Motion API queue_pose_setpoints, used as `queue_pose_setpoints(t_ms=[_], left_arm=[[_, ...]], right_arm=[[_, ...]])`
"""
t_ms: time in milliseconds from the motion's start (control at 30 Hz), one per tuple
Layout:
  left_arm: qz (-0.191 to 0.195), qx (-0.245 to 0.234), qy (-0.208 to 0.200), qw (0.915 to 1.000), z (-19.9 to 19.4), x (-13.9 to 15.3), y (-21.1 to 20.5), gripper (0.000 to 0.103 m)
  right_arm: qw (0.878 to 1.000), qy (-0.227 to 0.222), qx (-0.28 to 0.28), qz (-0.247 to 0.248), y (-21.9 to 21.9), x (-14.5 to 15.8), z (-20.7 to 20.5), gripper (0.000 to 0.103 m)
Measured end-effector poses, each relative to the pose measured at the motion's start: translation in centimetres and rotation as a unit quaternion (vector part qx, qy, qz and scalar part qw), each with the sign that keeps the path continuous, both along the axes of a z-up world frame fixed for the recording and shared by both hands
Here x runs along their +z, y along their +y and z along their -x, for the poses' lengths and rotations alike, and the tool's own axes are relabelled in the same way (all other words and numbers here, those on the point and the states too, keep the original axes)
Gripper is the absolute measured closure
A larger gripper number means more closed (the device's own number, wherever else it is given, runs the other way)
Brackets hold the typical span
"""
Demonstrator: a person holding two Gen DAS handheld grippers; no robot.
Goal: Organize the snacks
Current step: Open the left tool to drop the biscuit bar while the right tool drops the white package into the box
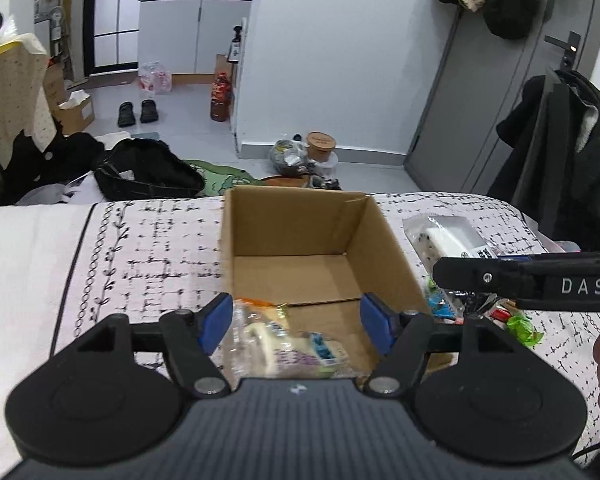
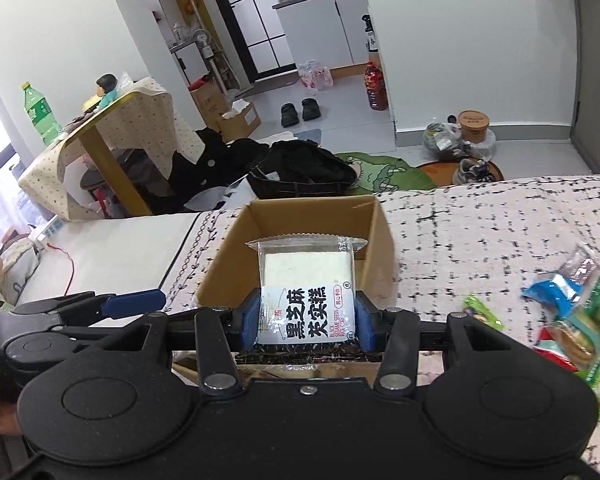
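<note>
On the patterned bedspread [image 1: 148, 248] stood an open cardboard box [image 1: 292, 224]. The left gripper [image 1: 296, 322] hung over its near end, blue pads spread apart and pressing on nothing; a clear-wrapped snack packet [image 1: 276, 344] lay blurred between them, at the box's near end. Further right, the right gripper [image 2: 306, 322] was clamped on a black sesame rice cake packet [image 2: 308, 292], holding it upright above the box. At the far right, loose snacks [image 2: 572, 320] lay scattered on the bedspread.
</note>
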State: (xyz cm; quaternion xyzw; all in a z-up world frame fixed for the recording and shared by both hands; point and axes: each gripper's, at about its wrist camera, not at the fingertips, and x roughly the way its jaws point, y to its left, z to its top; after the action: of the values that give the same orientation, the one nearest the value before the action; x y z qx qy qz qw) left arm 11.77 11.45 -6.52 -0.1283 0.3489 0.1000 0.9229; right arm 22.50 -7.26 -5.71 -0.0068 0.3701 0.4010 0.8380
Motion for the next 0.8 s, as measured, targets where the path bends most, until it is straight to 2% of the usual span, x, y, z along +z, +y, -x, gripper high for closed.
queue_pose_setpoints(t_ms=[167,267,333,800], left_arm=[[0.003,0.01,0.001,0.9999,0.6,0.0,0.8,0.034],[0.008,0.006,-0.002,0.9999,0.8,0.2,1.0,0.033],[0.008,0.004,-0.002,1.0,0.8,0.2,0.8,0.028],[0.012,0.0,0.008,0.9999,0.0,0.8,-1.1,0.013]], right_arm=[[1.0,0.003,0.001,0.0,0.4,-0.3,0.4,0.037],[1.0,0.007,-0.007,0.006,-0.2,-0.4,0.5,0.037],[1.0,0.006,-0.012,0.006,-0.9,-0.4,0.7,0.036],[0.997,0.009,-0.069,0.016,-7.4,-0.4,0.6,0.022]])
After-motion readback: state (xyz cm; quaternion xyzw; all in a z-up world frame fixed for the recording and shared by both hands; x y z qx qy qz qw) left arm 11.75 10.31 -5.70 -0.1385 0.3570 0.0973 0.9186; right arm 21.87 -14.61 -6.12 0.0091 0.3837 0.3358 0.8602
